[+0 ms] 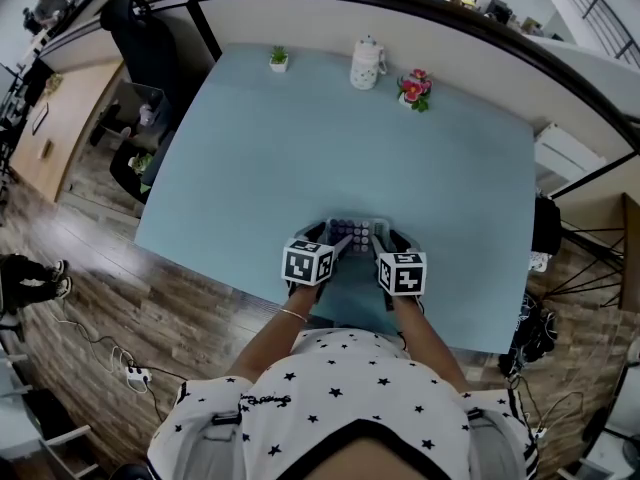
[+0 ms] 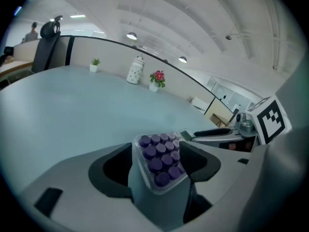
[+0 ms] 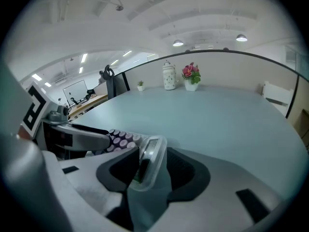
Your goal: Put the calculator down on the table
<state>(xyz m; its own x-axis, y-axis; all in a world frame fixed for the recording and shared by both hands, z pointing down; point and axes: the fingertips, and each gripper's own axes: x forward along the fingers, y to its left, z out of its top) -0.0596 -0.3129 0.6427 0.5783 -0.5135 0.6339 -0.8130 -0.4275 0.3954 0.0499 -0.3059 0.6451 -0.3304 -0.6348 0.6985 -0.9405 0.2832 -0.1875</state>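
Starting w/ the head view: calculator [image 1: 355, 235] sits low by the near edge of the pale-blue desk [image 1: 300, 148], bridged between left gripper [image 1: 332, 248] and right gripper [image 1: 388, 250], one at each end, prob. to keep it level for the set-down. Whether it touches the desk, can't tell. Plenty of bare desk ahead. A small plant [image 1: 279, 59], white jar [image 1: 367, 63] and flowers [image 1: 414, 89] line the far edge, well apart. Left gripper view: jaws clamped on the purple-key end, pads on both sides, so this side carries it. Right gripper view: display end stands between the jaws, but they're apart and the pads don't seem to press. Desk's near edge is close, so any pull-back wants to be straight, no dragging.
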